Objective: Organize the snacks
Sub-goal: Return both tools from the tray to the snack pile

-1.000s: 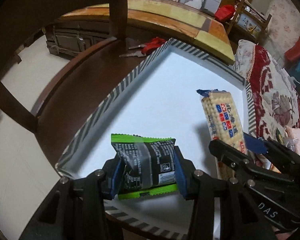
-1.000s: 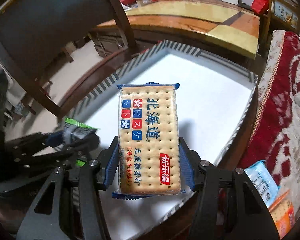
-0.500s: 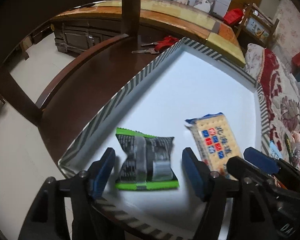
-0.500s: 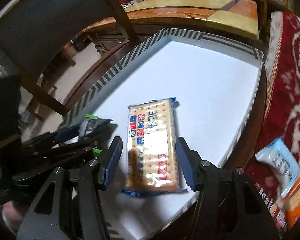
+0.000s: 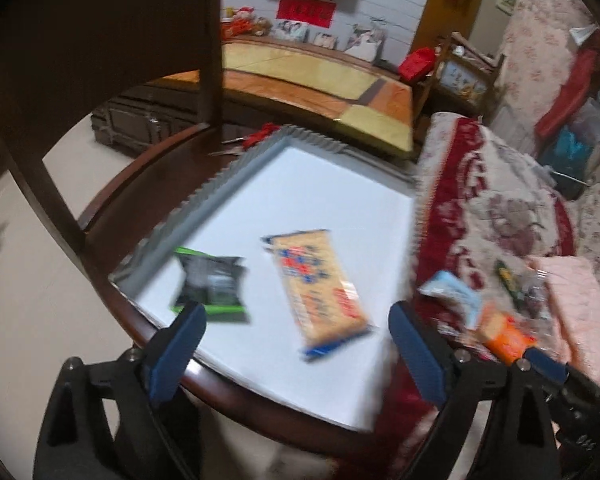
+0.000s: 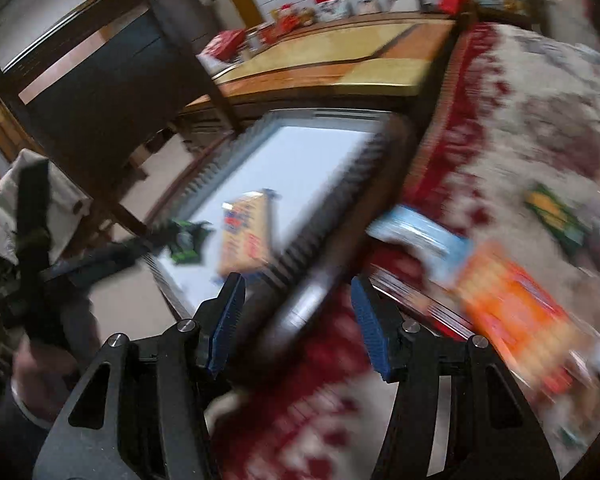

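A green-and-black snack packet [image 5: 211, 286] and a long cracker pack [image 5: 318, 286] lie side by side on the white tray [image 5: 340, 208] with a striped rim. My left gripper [image 5: 296, 352] is open and empty, pulled back above the tray's near edge. My right gripper [image 6: 298, 320] is open and empty, over the tray's right rim [image 6: 332, 216] and the red patterned cloth. Both packs also show in the right wrist view: the cracker pack [image 6: 246, 236] and the green packet [image 6: 186, 240]. More snacks lie on the cloth: a light blue packet [image 6: 416, 236] and an orange packet [image 6: 516, 308].
The tray sits on a dark round wooden table [image 5: 148, 184] with a dark chair [image 5: 100, 40] at its far left. A red floral cloth [image 5: 500, 216] covers the seat to the right, holding a light blue packet [image 5: 452, 292], an orange packet [image 5: 508, 336] and a green-yellow packet [image 6: 552, 212].
Both grippers let go of their packs, which now lie on the tray. Both grippers drew back and up, and the right one swung right toward the snacks on the cloth.
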Action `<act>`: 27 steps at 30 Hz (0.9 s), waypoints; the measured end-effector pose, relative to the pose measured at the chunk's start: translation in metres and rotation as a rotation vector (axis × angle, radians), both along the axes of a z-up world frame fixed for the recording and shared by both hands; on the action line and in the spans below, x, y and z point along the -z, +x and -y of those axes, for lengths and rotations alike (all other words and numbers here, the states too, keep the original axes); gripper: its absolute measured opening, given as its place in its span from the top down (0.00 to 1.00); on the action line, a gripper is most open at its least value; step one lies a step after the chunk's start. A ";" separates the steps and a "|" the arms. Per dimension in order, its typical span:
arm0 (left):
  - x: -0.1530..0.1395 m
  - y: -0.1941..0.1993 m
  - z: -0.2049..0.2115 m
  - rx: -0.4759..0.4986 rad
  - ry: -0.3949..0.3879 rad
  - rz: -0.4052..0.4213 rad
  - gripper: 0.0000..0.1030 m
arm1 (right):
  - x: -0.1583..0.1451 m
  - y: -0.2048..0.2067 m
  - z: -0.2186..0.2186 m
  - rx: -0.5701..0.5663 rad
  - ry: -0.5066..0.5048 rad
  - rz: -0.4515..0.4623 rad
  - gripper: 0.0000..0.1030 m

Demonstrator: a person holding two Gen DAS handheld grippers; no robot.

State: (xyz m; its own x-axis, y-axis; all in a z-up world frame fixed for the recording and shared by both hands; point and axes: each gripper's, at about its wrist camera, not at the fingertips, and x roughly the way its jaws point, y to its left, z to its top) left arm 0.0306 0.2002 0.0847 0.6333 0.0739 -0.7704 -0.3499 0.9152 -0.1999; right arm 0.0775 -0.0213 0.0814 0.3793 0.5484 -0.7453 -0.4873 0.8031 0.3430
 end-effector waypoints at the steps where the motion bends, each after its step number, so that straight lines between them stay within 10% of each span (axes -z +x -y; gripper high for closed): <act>1: -0.005 0.000 0.010 0.013 -0.008 0.001 0.08 | -0.001 -0.005 0.016 0.020 -0.010 0.006 0.46; 12: -0.028 0.038 0.142 0.151 -0.043 -0.067 0.07 | -0.015 -0.031 0.206 0.371 -0.068 0.106 0.46; 19: -0.044 0.045 0.198 0.239 -0.110 -0.046 0.05 | -0.007 -0.032 0.220 0.374 -0.039 0.153 0.46; 27: 0.006 0.040 0.206 0.263 -0.139 -0.147 0.04 | 0.014 -0.035 0.228 0.386 -0.033 0.096 0.46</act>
